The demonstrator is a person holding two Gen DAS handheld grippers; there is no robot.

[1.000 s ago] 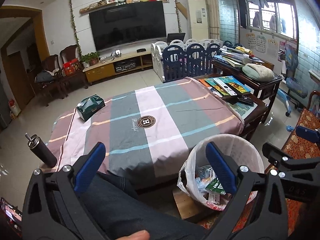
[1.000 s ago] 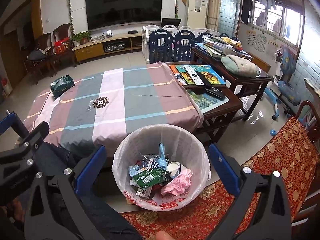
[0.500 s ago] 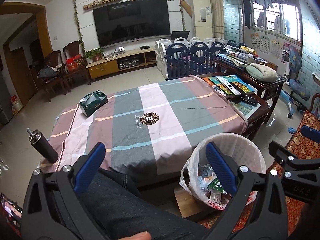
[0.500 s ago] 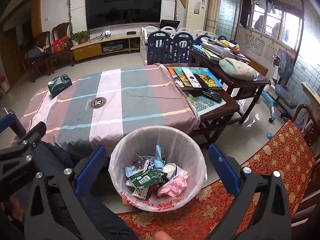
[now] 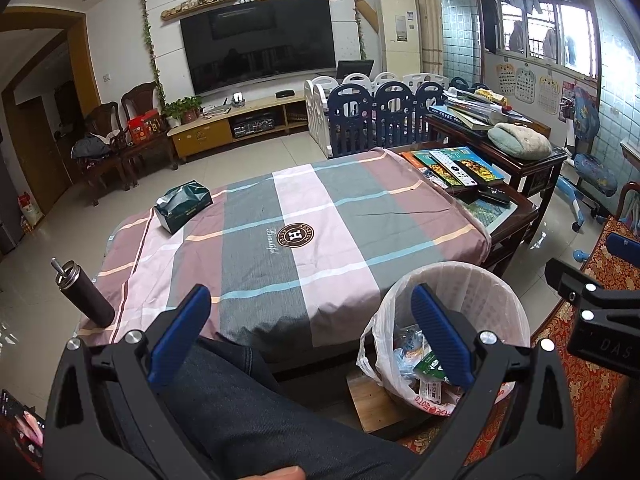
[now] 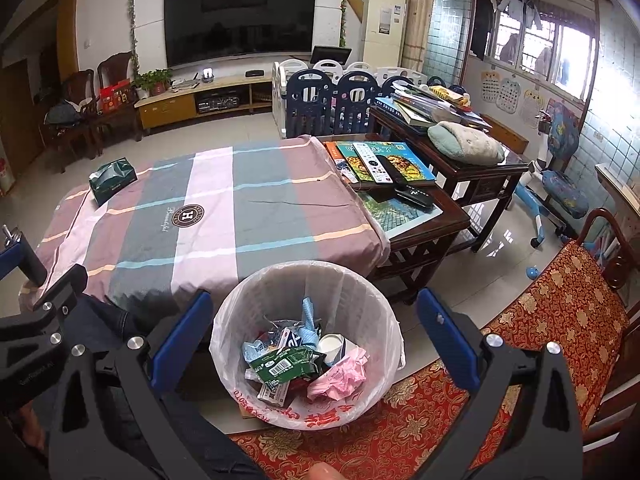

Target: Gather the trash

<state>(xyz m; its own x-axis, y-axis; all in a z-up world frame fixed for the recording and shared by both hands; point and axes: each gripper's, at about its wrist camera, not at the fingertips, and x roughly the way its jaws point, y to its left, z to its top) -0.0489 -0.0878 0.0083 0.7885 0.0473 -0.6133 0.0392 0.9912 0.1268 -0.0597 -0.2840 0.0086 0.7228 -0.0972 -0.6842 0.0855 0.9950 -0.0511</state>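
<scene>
Both my grippers, left (image 5: pixel 306 338) and right (image 6: pixel 314 336), hold their fingers wide and empty. The white-lined round plastic trash bin (image 6: pixel 360 280), full of wrappers, sits directly beneath my right fingers, beside the striped-cloth desk (image 6: pixel 208 216); the right is nearer.

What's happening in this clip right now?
A seated person holds two grippers, both open and empty. The right gripper hangs over the lined bin, which already holds wrappers, a pink tissue and a cup. The left gripper points at the striped tablecloth, where only a green tissue pack and a dark flask sit. No loose trash shows on the cloth.
</scene>
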